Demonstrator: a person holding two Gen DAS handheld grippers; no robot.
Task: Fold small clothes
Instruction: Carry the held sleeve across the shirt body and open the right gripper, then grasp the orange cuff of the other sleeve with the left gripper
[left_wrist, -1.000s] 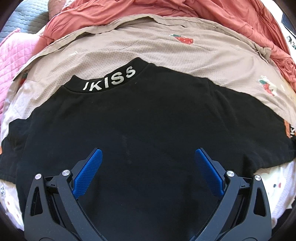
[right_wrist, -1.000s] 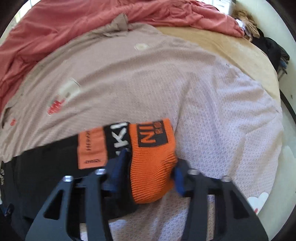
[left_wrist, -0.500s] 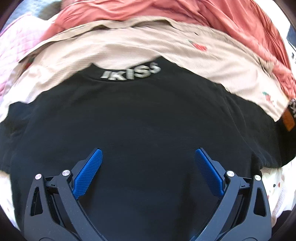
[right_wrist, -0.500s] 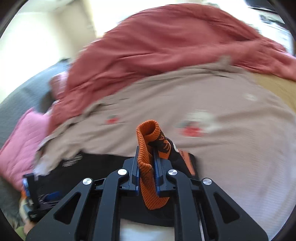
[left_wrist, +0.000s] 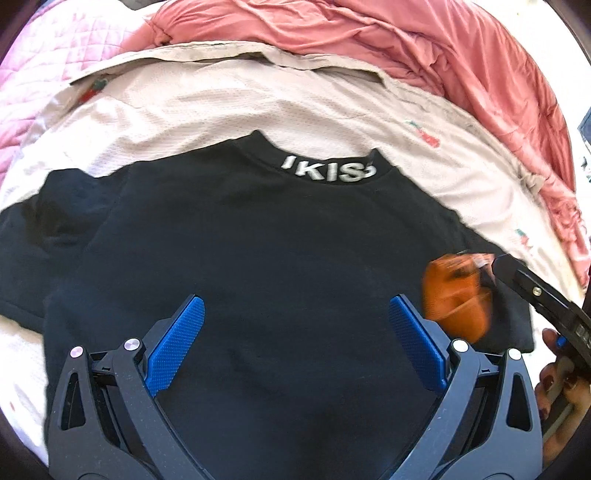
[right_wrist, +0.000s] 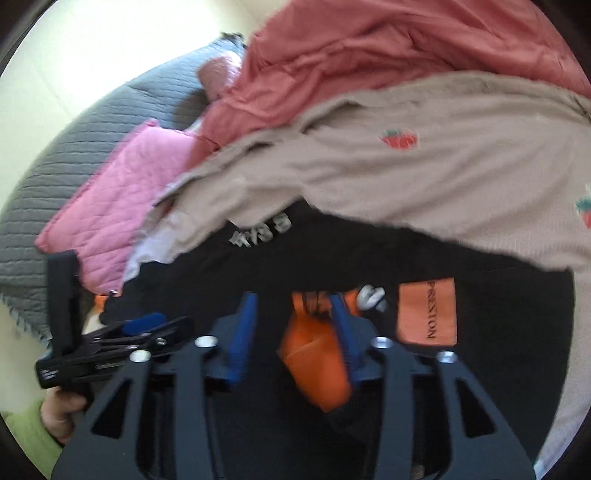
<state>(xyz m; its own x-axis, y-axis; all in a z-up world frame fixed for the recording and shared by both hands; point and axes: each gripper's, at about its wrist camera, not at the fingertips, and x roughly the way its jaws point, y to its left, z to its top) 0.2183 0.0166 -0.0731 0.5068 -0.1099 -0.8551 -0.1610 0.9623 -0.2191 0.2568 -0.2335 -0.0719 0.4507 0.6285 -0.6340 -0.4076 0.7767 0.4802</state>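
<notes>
Orange cuff (right_wrist: 314, 354) sits between the opening right tongs (right_wrist: 291, 328) — against one pad; left tongs (left_wrist: 295, 343) spread wide above the black T-shirt (left_wrist: 258, 240).

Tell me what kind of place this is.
Most likely a bedroom. The black shirt lies spread on a beige strawberry-print cover, with a rumpled red quilt behind it and a pink quilted pillow against grey padded bedding.

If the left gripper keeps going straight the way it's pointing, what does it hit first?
Most likely the black shirt: the open left gripper points down at its middle, nothing between the fingers. How far above the cloth it is, I can't tell.
</notes>
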